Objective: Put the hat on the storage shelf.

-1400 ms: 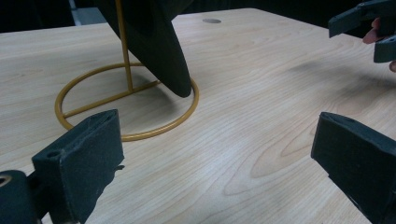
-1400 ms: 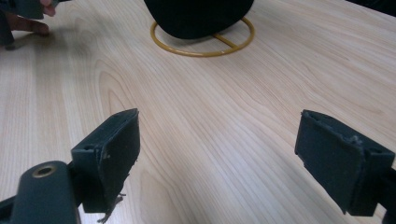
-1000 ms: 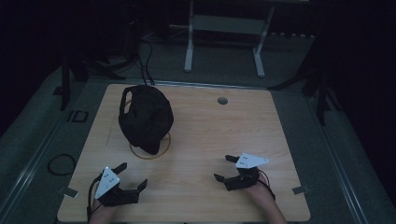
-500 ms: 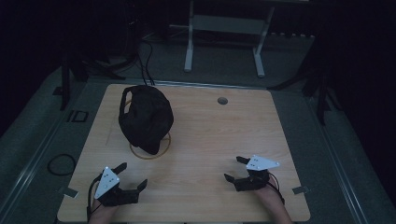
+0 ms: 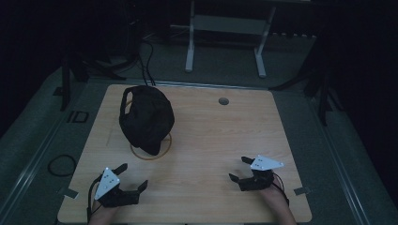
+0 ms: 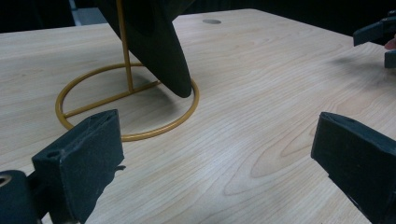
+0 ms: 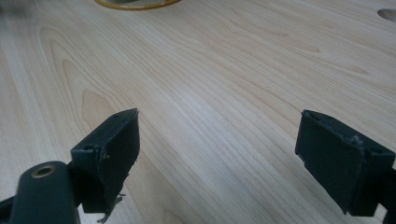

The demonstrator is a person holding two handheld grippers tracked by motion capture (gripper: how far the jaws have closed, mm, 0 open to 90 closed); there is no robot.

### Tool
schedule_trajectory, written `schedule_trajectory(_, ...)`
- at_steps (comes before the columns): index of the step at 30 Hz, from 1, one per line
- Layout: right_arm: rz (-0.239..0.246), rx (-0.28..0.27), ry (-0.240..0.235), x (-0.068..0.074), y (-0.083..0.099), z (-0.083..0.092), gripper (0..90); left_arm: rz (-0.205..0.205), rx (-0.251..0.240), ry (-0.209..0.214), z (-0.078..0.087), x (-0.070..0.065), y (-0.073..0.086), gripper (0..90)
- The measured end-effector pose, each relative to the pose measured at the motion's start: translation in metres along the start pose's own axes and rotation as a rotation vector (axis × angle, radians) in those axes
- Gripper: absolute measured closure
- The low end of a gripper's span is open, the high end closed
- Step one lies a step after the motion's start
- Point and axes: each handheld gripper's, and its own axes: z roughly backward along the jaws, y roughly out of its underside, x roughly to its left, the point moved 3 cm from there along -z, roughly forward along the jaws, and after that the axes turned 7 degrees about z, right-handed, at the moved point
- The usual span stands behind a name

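Your left hand-held gripper [image 5: 131, 177] sits at the near left corner of the worktop [image 5: 211, 140], jaws spread wide and nothing between them. Your right hand-held gripper [image 5: 240, 169] is over at the near right, jaws just as wide apart, also empty, pointing toward about 10 o'clock across the wood.

The black cap [image 5: 145, 119] hangs on a gold wire stand [image 5: 162, 149] on the left half of the worktop, roughly at 12 to 1 o'clock from your left hand-held gripper and well apart from it. From your right one it's off at about 10 o'clock, much farther away.

In the high view the cap's long axis runs from 12 down to 6 o'clock, leaning a bit, with its lower end dropping toward the near side. In the left gripper view that lower end [image 6: 163, 51] comes down to a dark rounded tip right at the stand's ring base [image 6: 126, 135]; can't tell if it touches. The upright rod [image 6: 123, 44] rises from the ring behind it.

Cap looks plain black, soft fabric, no markings I can make out in this dim light. There's a small round hole [image 5: 224, 101] in the worktop at the far side.
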Motion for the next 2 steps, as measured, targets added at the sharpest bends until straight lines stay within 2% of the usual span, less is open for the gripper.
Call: schedule_trajectory(2, -0.001, 0.001, 0.001, 0.0, 0.0001, -0.0001, 13.7, 0.0, 0.001, -0.001, 0.0, 0.0001, 0.0006, 2.7)
